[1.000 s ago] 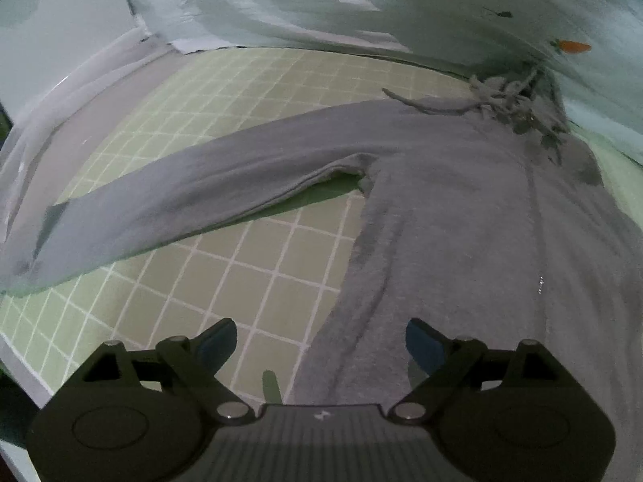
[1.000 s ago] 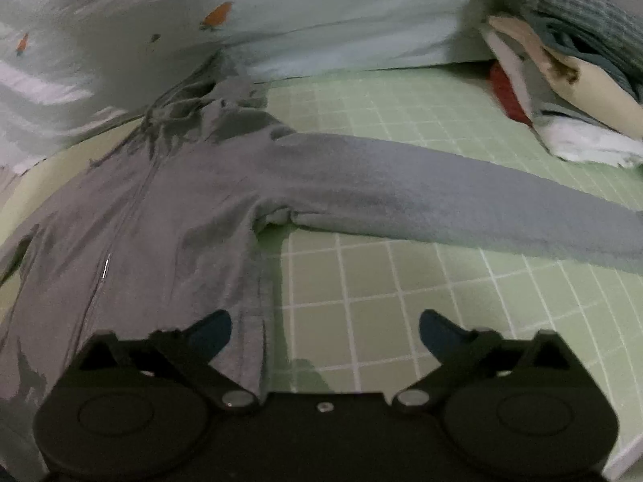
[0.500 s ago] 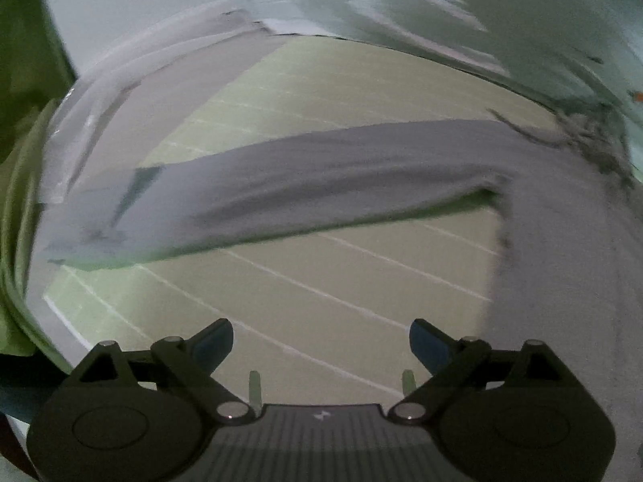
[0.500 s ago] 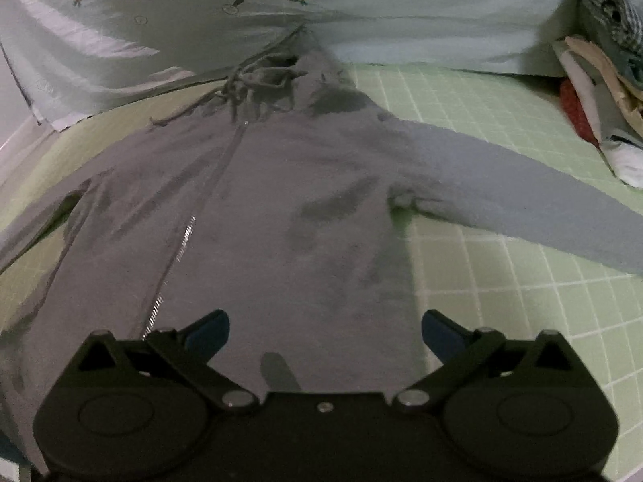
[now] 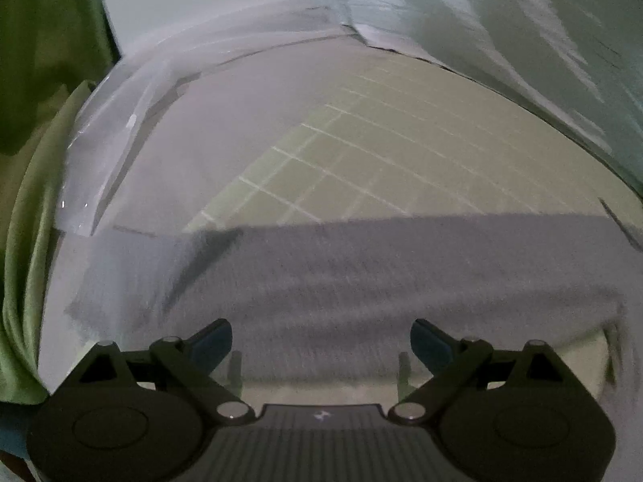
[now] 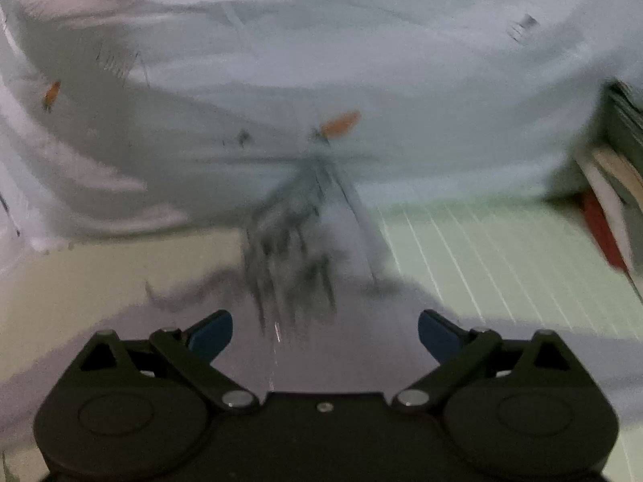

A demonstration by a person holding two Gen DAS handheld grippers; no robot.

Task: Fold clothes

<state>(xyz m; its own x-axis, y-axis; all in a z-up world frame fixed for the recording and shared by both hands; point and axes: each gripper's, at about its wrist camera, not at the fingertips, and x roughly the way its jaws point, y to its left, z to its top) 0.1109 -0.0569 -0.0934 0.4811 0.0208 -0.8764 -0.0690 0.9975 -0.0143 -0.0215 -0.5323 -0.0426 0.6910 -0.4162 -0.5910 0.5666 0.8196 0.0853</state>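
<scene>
Between our left gripper's (image 5: 320, 339) spread blue fingertips (image 5: 213, 339) lies one grey sleeve (image 5: 361, 277) of the hoodie, stretched flat from left to right across the view; the gripper holds nothing and hangs just above the cloth. Its cuff end (image 5: 120, 281) reaches off the green grid mat (image 5: 361, 160) onto the pale bare surface (image 5: 201, 140) at the left. Beyond the sleeve we see the mat's white lines, and behind it a pale blue sheet (image 5: 522, 40) draped along the back. At the far left edge hangs a bright green cloth (image 5: 28, 221).

Our right gripper (image 6: 324, 333) is likewise spread wide and empty, poised over the grey hoodie's (image 6: 321, 361) chest, where a thin zip line (image 6: 275, 357) runs up between the fingertips. Further out, the neck with its drawstrings (image 6: 289, 249) is smeared by motion blur, so we cannot make out its details. It lies against the pale blue sheet, printed with small orange carrots (image 6: 339, 122). To the right we see the green mat again, and at the right edge a blurred stack of other clothes (image 6: 615, 184) with a red piece in it.
</scene>
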